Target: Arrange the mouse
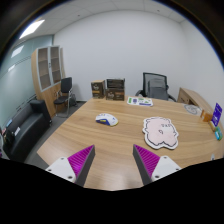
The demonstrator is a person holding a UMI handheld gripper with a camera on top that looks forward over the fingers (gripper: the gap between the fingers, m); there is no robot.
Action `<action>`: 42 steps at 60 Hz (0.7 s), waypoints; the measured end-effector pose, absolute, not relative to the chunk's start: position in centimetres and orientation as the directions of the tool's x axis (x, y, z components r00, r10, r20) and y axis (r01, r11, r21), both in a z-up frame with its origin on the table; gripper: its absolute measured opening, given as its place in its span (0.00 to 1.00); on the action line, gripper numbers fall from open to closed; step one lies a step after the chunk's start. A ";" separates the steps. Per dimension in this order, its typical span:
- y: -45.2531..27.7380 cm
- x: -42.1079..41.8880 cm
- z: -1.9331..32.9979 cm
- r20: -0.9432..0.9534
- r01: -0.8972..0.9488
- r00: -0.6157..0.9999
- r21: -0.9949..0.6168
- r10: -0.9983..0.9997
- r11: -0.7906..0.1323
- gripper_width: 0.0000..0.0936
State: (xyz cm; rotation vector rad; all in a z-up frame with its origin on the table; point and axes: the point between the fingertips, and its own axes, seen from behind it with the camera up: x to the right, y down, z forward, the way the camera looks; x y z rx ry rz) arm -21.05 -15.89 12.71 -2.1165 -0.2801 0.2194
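A white and dark mouse [107,120] lies on the wooden table [110,140], well beyond my fingers and a little left of centre. A round-cornered white patterned mouse pad [160,130] lies on the table to the right of the mouse, apart from it. My gripper [113,160] is held above the near part of the table, open and empty, with bare wood showing between its two purple pads [80,158].
Office chairs [155,86] stand behind the table, with low cabinets [110,89] along the back wall. A tall shelf [47,75] and a dark sofa [25,128] are at the left. Small items [216,118] sit at the table's right edge, papers [140,101] at its far side.
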 end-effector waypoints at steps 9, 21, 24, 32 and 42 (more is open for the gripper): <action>-12.1 -20.6 11.1 -0.047 0.129 0.952 -0.836 0.303 -0.533 0.90; -5.0 -18.8 8.2 0.000 0.164 0.951 -0.846 0.308 -0.508 0.90; -3.2 -18.0 7.2 0.007 0.163 0.956 -0.843 0.293 -0.513 0.90; 0.4 -17.8 4.6 -0.013 0.153 0.955 -0.835 0.296 -0.529 0.89; 3.4 -17.8 3.1 -0.009 0.152 0.958 -0.831 0.287 -0.536 0.89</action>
